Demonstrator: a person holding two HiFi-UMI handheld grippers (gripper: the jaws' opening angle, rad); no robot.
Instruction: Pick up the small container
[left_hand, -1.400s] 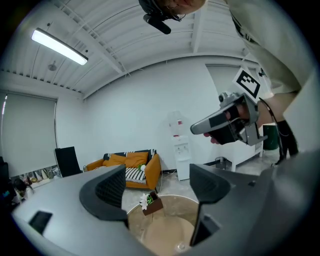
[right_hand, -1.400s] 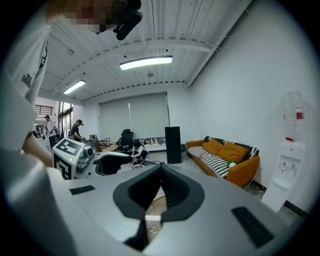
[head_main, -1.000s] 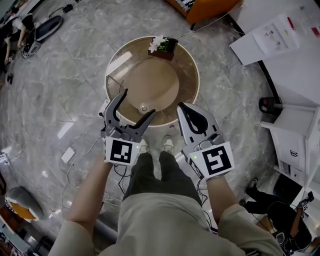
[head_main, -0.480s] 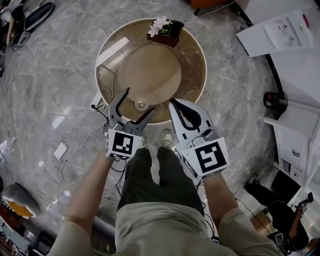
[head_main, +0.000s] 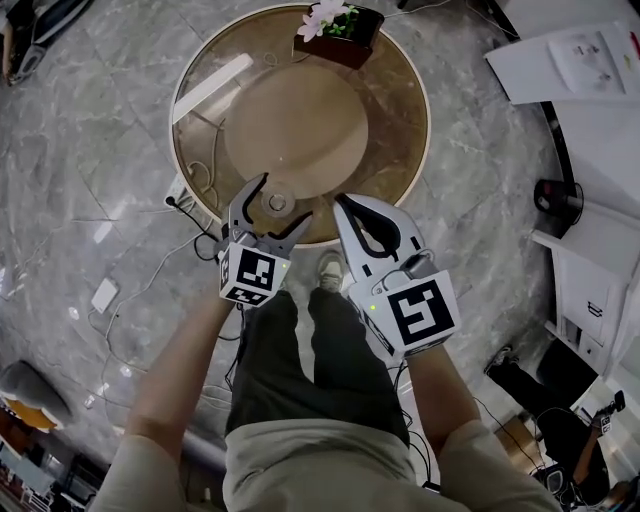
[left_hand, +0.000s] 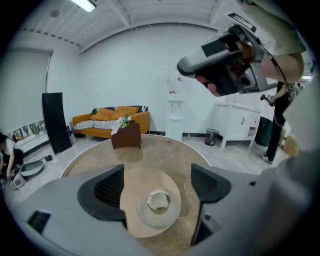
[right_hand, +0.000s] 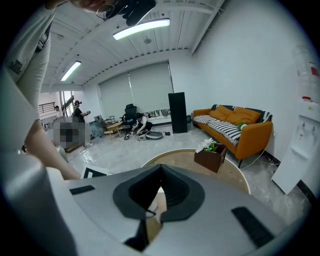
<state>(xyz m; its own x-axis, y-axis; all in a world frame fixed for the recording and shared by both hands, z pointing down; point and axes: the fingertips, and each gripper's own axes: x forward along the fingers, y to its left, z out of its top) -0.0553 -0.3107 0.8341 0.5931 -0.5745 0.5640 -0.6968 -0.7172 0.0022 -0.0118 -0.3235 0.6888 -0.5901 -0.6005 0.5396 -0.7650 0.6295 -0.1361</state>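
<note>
Round table bears small container near edge.

The person has stepped closer to the bench, which now fills more of the head view, with its flower box pushed up to the top edge. The left tongs have come forward over the rim, so the small container now lies between their tips rather than beyond them. The right tongs have also moved farther in over the rim.
</note>
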